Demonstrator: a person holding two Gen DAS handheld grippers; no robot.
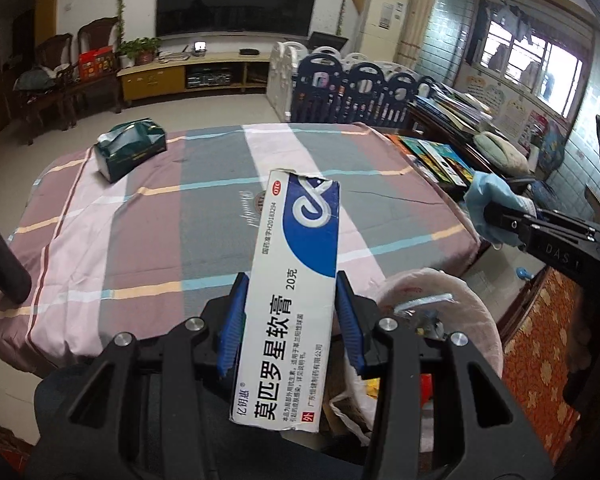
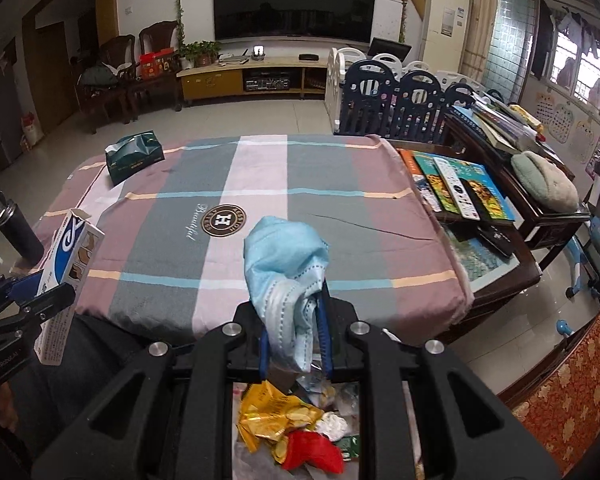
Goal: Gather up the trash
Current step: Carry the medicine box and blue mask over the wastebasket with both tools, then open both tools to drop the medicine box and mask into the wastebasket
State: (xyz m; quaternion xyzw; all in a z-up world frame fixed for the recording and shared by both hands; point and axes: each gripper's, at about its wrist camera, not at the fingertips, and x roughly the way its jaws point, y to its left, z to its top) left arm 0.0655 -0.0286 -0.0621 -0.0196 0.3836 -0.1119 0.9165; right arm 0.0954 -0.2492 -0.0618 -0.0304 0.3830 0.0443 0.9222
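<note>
the left hand-held gripper (image 1: 290,316) clamps an ointment box (image 1: 296,280) and the right hand-held gripper (image 2: 294,336) pinches a blue face mask (image 2: 286,264), both poised above the trash bag (image 1: 440,292), seemingly for dropping.

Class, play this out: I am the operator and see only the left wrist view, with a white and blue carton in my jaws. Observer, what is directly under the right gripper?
Observer: Below the right gripper an open bin shows yellow wrappers and a red scrap.
Operator: What is the light blue thing it holds?
Observer: A crumpled face mask with stitched white edging, pinched between shut jaws.
Operator: My carton's far end?
Observer: The carton has an open torn flap at the top and small drawings on a side panel.
Operator: Anything on the books to the right?
Observer: A white remote control lies on them.
</note>
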